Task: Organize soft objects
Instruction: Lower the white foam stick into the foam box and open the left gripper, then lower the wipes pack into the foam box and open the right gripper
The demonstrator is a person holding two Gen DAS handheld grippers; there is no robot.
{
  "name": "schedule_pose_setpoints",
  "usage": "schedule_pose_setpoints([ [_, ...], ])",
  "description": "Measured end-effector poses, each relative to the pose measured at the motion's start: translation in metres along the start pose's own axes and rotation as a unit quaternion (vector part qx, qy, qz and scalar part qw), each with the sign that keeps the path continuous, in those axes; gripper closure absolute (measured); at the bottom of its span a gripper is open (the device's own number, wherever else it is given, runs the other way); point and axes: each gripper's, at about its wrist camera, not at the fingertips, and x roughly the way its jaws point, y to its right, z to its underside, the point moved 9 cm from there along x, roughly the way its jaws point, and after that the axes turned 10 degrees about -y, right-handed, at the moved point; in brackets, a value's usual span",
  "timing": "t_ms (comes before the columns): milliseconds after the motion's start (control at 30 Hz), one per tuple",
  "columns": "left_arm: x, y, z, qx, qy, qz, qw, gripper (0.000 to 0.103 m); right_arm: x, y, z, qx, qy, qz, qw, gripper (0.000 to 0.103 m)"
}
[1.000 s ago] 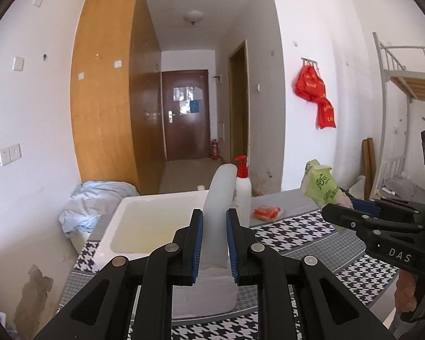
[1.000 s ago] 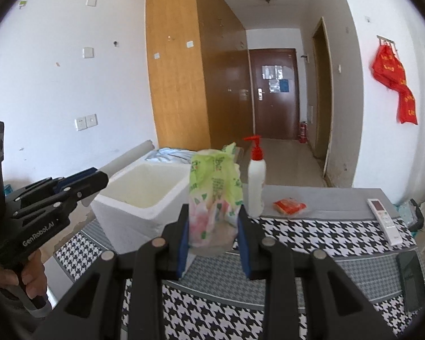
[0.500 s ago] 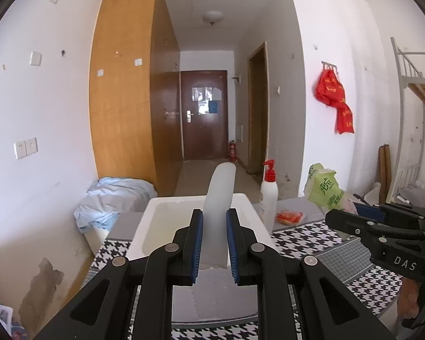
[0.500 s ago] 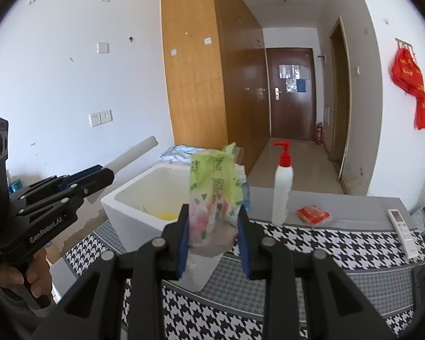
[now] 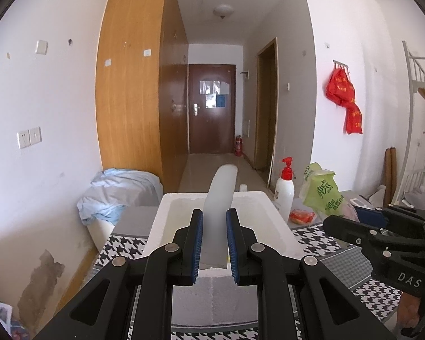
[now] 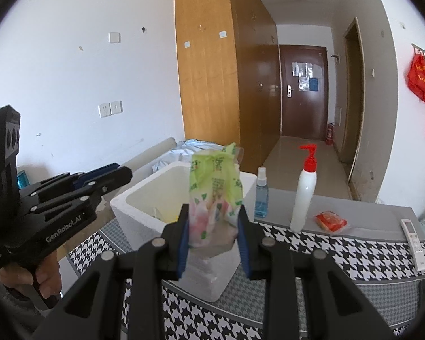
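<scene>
Above the white foam box on the houndstooth-covered counter, both grippers carry something. The left gripper has its fingers closed on a pale foam tube that juts forward over the box; it looks light and springy, best pinched mid-length so it does not droop. The right gripper has its fingers pressed into a green tissue pack, held just beside the box's near corner. Its plastic wrap seems slippery and crushable, so a grip across the full middle suits it. "GenRobot.AI" reads on the left gripper's side and "DAS" on the right one's. The pack's print is too small to read.
</scene>
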Motion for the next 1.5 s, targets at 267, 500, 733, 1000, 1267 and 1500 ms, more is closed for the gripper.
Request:
schedule_pose_setpoints([
  [267, 0.016, -0.004, -0.004, 0.000, -0.013, 0.008, 0.9999, 0.085, 0.009, -0.001, -0.003, 0.004, -0.006, 0.009, 1.000, 0.069],
  [500, 0.037, -0.004, -0.005, 0.003, -0.031, 0.012, 0.9995, 0.085, 0.013, -0.001, -0.003, 0.005, -0.012, 0.020, 1.000, 0.069],
  [733, 0.056, -0.002, -0.003, 0.006, -0.051, 0.024, 0.9984, 0.084, 0.018, 0.006, -0.002, 0.016, -0.017, 0.028, 0.999, 0.069],
  [1000, 0.074, -0.005, -0.003, 0.002, -0.068, 0.025, 0.9974, 0.082, 0.024, 0.010, 0.000, 0.021, -0.027, 0.037, 0.999, 0.069],
  [1267, 0.073, -0.013, -0.004, -0.017, -0.060, 0.025, 0.9977, 0.050, 0.024, 0.010, -0.002, 0.023, -0.030, 0.041, 0.998, 0.069],
  [1500, 0.058, -0.026, -0.008, -0.029, -0.033, 0.002, 0.9990, 0.019, 0.029, 0.007, -0.004, 0.018, -0.035, 0.041, 0.998, 0.069],
])
